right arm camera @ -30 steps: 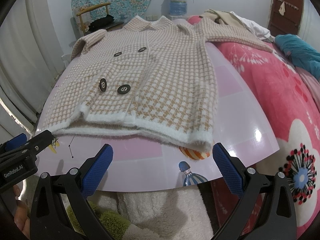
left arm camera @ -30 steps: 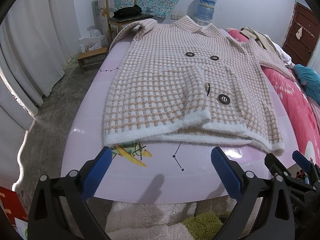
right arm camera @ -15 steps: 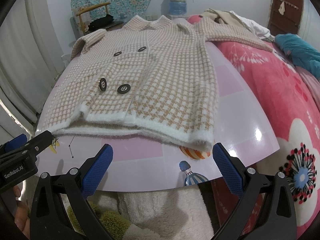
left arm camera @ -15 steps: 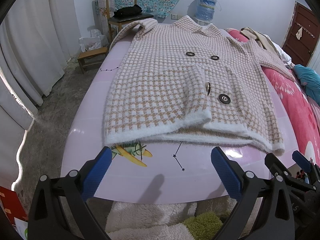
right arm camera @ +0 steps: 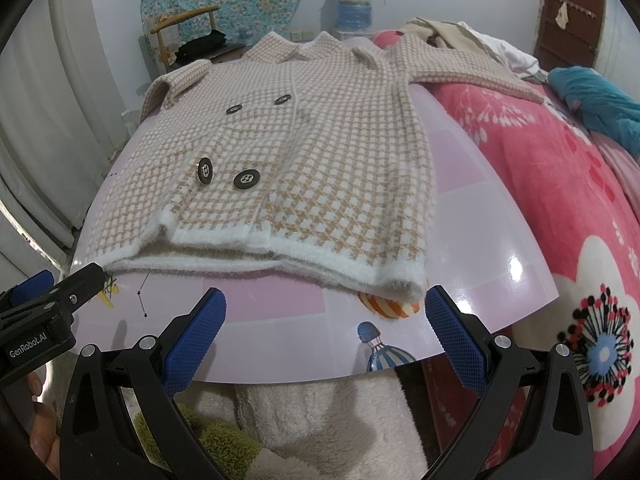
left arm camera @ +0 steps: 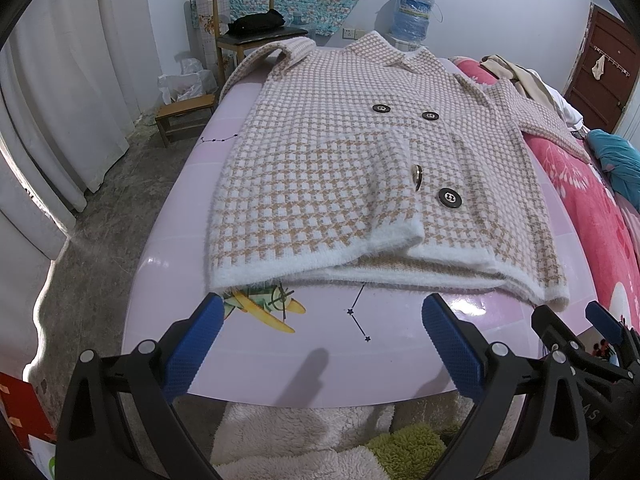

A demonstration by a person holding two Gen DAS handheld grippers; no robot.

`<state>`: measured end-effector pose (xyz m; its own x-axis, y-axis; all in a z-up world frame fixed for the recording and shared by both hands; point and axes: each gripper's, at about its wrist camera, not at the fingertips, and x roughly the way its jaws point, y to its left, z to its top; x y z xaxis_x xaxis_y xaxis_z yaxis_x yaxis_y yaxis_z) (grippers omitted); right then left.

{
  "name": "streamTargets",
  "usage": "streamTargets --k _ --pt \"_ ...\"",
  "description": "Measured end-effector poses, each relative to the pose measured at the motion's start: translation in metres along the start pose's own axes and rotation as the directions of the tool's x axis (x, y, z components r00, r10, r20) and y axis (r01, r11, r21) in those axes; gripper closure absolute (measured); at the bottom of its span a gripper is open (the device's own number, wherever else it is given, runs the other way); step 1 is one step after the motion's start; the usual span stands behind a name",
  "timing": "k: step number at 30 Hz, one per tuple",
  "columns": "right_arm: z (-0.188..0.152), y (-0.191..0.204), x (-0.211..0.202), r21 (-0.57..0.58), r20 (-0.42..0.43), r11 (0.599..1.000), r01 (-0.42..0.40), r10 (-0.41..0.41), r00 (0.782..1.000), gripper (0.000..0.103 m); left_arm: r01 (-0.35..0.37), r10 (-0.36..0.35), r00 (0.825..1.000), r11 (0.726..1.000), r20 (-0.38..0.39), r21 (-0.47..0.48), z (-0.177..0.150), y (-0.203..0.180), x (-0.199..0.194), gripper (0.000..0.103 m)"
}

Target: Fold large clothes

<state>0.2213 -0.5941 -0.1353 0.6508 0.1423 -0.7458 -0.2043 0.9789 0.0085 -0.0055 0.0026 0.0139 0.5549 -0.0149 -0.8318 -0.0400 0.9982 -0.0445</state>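
I hold my left gripper (left arm camera: pixel 318 334) and right gripper (right arm camera: pixel 326 330) level above the near table (left arm camera: pixel 320 364) edge, fingers spread wide, gripping nothing. The fuzzy checked coat (left arm camera: pixel 360 172) lies flat on the glossy pink tabletop, white furry hem just beyond my ribbed blue pads (left arm camera: pixel 450 350).

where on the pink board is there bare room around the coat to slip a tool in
Bare board runs as a strip between the coat's white hem and the near edge of the pink board, where the left tool and right tool hover open. A second patch lies between the coat's side and the red blanket. The far end is crowded by collar and sleeves.
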Motion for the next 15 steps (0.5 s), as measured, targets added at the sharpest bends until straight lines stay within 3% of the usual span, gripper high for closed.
streamTargets --k 15 --pt "0.0025 0.0014 0.0002 -0.003 -0.007 1.000 0.016 -0.016 1.000 0.007 0.004 -0.004 1.000 1.000 0.002 -0.004 0.0003 0.0030 -0.0012 0.006"
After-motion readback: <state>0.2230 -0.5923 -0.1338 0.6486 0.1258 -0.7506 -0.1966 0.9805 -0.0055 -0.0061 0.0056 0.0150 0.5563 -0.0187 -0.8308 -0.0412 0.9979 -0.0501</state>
